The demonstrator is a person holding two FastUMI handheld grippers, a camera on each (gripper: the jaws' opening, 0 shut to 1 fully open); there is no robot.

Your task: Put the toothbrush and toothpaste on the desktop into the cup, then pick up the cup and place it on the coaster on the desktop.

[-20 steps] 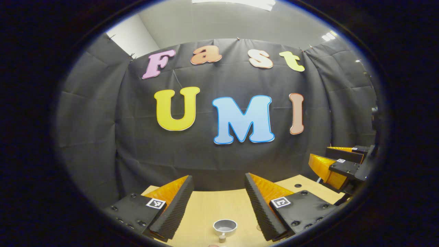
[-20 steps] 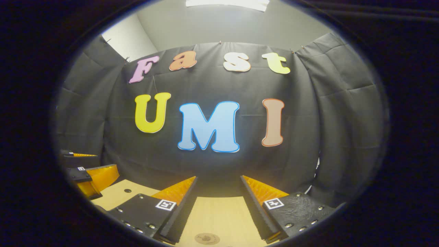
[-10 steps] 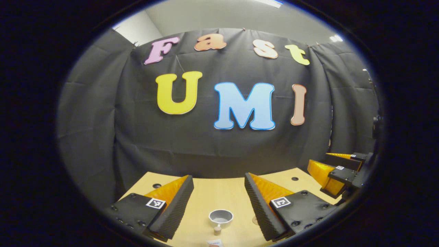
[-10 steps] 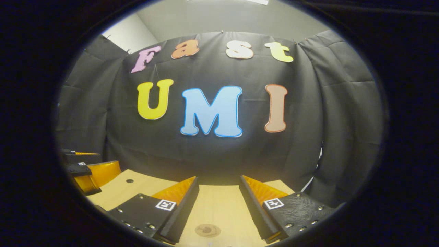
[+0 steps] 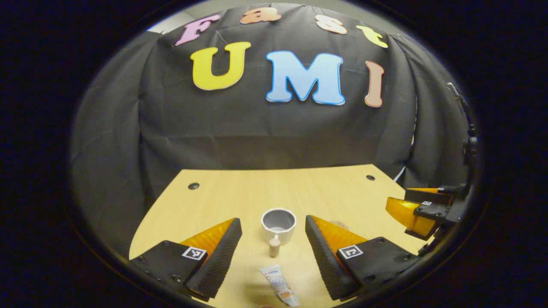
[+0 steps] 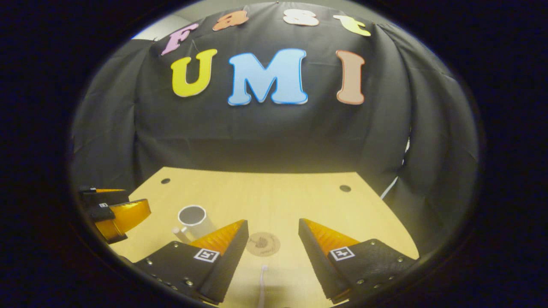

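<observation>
weighing the risks first, we judge the cup [image 5: 278,223] the weak point: it stands upright, light-looking and with nothing in it, so a toothpaste [image 5: 278,290] or toothbrush [image 6: 261,285] lowered off-centre could catch the rim and tip it or push it along the desktop [image 5: 239,192]. we also note a small handle stub on the cup's near side, which a finger could clip on approach. a flat tube lying on wood may slip out of a shallow pinch.

taking the cup as landmark: in the left gripper view the toothpaste lies on the desktop just nearer the camera than the cup, apart from it. its long axis runs roughly towards the cup, slightly slanted, with the flat end at the cup side; the far end is cut off at the view's edge, so we cannot confirm the cap. in the right gripper view the coaster [image 6: 263,244] lies to the right of the cup, near but apart, and the toothbrush lies nearer the camera than the coaster, its long axis pointing towards it; we cannot tell which end carries the bristles.

the left gripper [image 5: 273,248] is spread wide with nothing held, straddling the line from cup to toothpaste. the right gripper [image 6: 273,250] is likewise spread and unloaded, the coaster between its fingers. no step is yet done.
</observation>
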